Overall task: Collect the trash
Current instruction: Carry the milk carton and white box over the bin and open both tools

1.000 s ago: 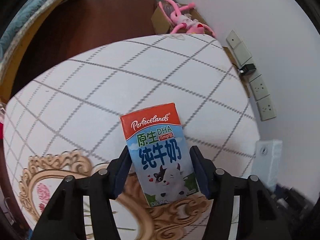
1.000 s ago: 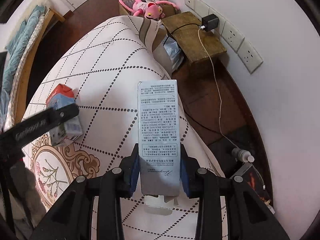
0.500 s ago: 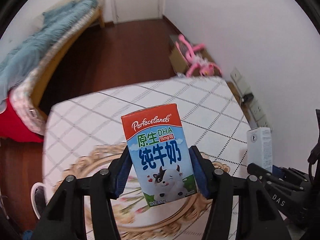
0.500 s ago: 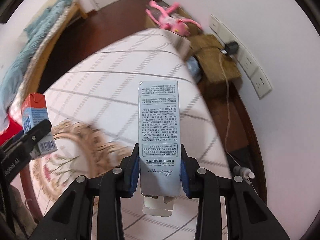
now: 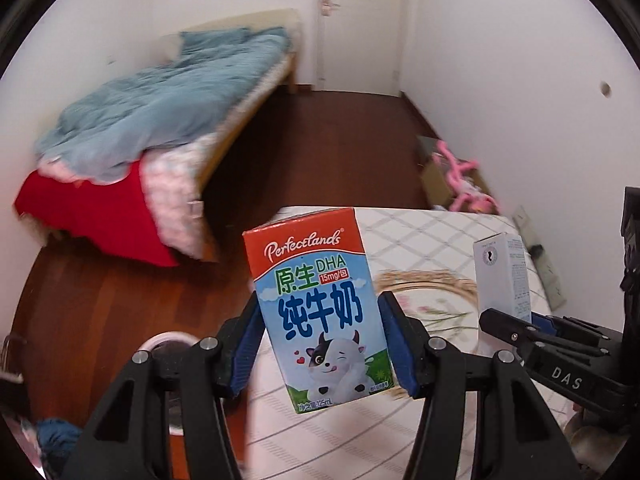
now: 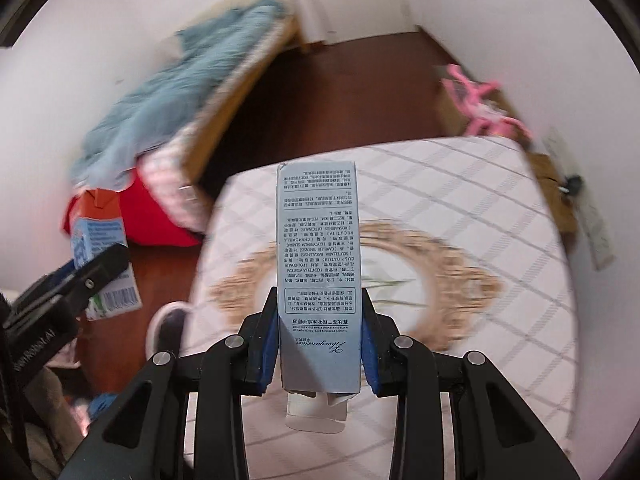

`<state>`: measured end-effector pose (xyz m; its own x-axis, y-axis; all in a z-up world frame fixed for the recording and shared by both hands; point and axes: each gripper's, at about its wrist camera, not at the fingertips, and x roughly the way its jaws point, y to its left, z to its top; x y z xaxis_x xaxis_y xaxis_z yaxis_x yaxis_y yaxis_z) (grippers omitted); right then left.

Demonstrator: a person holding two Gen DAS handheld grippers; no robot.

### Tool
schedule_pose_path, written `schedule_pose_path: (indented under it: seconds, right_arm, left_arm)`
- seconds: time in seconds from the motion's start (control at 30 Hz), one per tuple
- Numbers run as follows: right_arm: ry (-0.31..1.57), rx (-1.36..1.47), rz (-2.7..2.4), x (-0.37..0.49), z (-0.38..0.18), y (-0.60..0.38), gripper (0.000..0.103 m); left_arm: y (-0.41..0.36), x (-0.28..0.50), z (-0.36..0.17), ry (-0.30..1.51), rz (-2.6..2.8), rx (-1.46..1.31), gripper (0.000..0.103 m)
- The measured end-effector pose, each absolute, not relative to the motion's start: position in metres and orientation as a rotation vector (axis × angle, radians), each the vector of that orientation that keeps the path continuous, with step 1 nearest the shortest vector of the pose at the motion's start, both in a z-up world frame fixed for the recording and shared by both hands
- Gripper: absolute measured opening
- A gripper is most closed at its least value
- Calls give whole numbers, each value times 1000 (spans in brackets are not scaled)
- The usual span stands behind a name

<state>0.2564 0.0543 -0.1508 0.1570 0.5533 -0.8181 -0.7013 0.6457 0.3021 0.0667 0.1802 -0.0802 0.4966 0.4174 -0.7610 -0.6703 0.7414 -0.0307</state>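
My left gripper (image 5: 322, 344) is shut on a small milk carton (image 5: 320, 304) with a red top and a cartoon cow, held upright in the air above the table's left edge. My right gripper (image 6: 320, 336) is shut on a tall pale blue box (image 6: 318, 272) with printed text, its bottom flap open. The milk carton also shows in the right wrist view (image 6: 102, 252) at the left, and the blue box shows in the left wrist view (image 5: 504, 276) at the right. A white-rimmed bin (image 5: 166, 344) stands on the floor, partly hidden behind my left fingers.
A table with a white checked cloth (image 6: 480, 208) and gold ornament lies below both grippers. A bed with a blue blanket (image 5: 160, 100) stands at the far left. A pink plush toy in a cardboard box (image 5: 460, 176) sits by the right wall. Dark wooden floor (image 5: 320, 140) lies between.
Both grippers have lifted and tilted up from the table with their loads, so the bed, floor and far door have come into view. The grips have not changed.
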Motion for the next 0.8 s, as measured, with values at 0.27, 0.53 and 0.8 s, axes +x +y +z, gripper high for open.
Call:
schedule_pose_path:
  seconds: [0.27, 0.53, 0.8]
  right_arm:
    - [1135, -247, 1130, 141, -155, 170, 36]
    - [1268, -465, 1227, 43, -249, 298, 36]
    - [1446, -621, 1169, 4, -370, 386, 36]
  left_arm:
    - [256, -40, -106, 834, 829, -428, 53]
    - [347, -119, -214, 968, 899, -670, 53]
    - [407, -158, -312, 1044, 878, -974, 55]
